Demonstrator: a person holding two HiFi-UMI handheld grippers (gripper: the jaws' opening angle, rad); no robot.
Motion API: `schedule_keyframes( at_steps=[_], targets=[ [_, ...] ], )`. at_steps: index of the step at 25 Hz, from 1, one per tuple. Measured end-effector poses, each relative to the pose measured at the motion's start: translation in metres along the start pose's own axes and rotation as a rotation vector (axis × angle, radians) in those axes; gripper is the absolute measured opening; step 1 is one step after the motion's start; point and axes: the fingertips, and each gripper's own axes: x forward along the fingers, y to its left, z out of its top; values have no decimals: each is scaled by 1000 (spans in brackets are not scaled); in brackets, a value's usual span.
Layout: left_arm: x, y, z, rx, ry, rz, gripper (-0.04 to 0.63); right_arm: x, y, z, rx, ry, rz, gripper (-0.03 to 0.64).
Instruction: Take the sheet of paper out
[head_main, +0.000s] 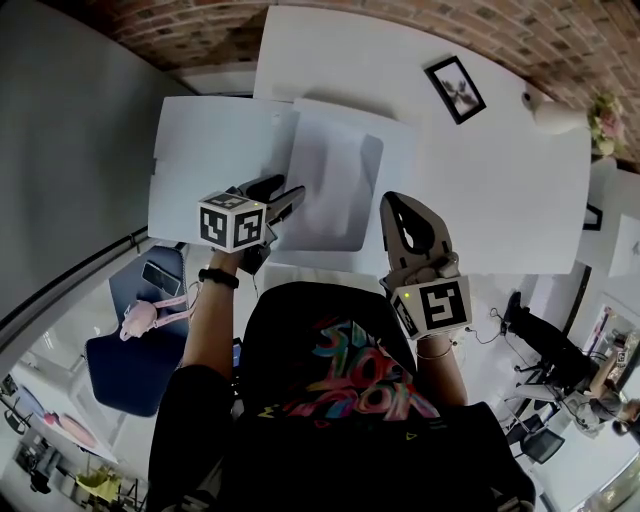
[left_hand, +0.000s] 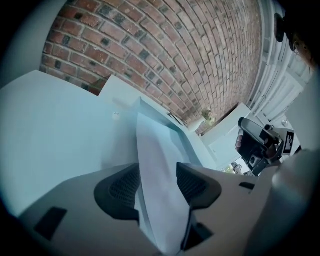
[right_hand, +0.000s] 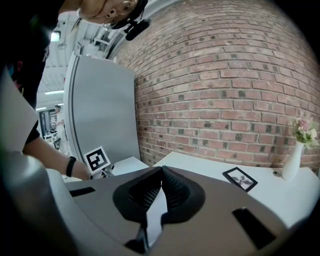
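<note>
A white sheet of paper (head_main: 215, 150) lies on the white table (head_main: 500, 180), left of a translucent grey folder (head_main: 340, 190) with a white backing. My left gripper (head_main: 285, 200) is at the sheet's near right edge. In the left gripper view the jaws stand open, and the paper's edge (left_hand: 157, 170) runs between the pads (left_hand: 122, 187) without being pressed. My right gripper (head_main: 392, 205) is at the folder's right edge. Its jaws meet at the tips (right_hand: 161, 172), and a thin white strip (right_hand: 155, 212) of the folder shows between them.
A small black picture frame (head_main: 456, 89) lies at the back right of the table. A white vase with flowers (head_main: 560, 115) stands at the far right corner. A brick wall (right_hand: 225, 90) runs behind the table, with a grey cabinet (right_hand: 100, 110) to its left.
</note>
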Motion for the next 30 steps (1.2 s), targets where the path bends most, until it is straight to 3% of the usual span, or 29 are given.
schedule_keyframes(
  at_steps=[2,6,8,12,17,22,27,30],
  targets=[
    [1,3,-4,-13,28,6,227,-1,0,-6,-8,36,2,15],
    [3,5,-13,-46,74,-2,233,4,2,10,13,-46,-6,15],
    [3,4,-13,-65,72,-13,232,3,2,3,4,-6,-2,15],
    [5,-1,-8,-99,73,-60,233,0,1,-9,-12,65,2,15],
    [5,-2,-7,-172,107,-135,233,1,1,-2,2,30,-5,15],
    [5,-3,-9,-242,145,-189,232,-2,0,-10,-1,72,-4,15],
    [9,-9,-3,-306,103,-267,232,0,-2,-7,5,59,-4,15],
    [11,-14,1,-354,81,-315,232,5,-2,7,31,-26,-7,15]
  ],
)
